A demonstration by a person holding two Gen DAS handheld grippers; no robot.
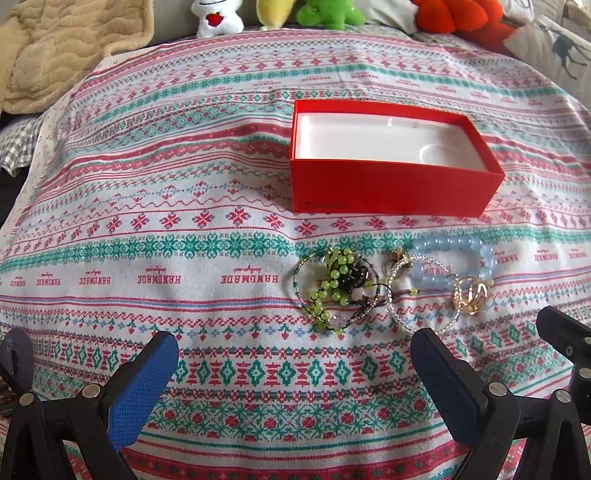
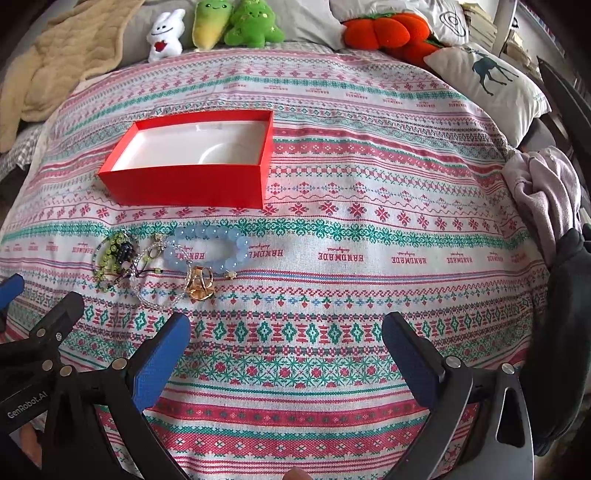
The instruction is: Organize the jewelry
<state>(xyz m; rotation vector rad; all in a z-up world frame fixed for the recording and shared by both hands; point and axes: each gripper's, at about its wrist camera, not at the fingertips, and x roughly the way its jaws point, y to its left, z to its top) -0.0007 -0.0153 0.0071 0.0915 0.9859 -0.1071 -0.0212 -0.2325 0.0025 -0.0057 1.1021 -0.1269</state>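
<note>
**A:** What do you have at the grippers?

**B:** My left gripper (image 1: pixel 291 354) sits at the bottom of its frame with its blue pads spread wide and nothing between them. My right gripper (image 2: pixel 286 339) is the same in its own view: jaws apart, holding nothing, above bare cloth.

**A:** And the jewelry?

**B:** In the left wrist view it lies just above my right-hand pad, right of centre. There is a green bead bracelet (image 1: pixel 334 284) tangled with dark cord and a thin beaded loop, a clear bead bracelet (image 1: pixel 424 291) beside it, and a pale blue bead bracelet (image 1: pixel 454 262) further right. The gold rings (image 1: pixel 472 299) touch the blue beads at their lower edge. In the right wrist view the same cluster sits left of centre, above my left-hand pad.

**A:** Where is the box?

**B:** The red box (image 1: pixel 391 192) stands open just beyond the jewelry, upper right of centre in the left view. Its white insert is bare. Everything rests on a patterned tablecloth (image 1: pixel 184 221) printed with "HANDMADE".

**A:** Anything further out?

**B:** Plush toys (image 2: pixel 236 26) line the top edge, a beige blanket (image 2: pixel 66 62) fills the upper left, and a deer-print pillow (image 2: pixel 491 81) lies upper right.
</note>
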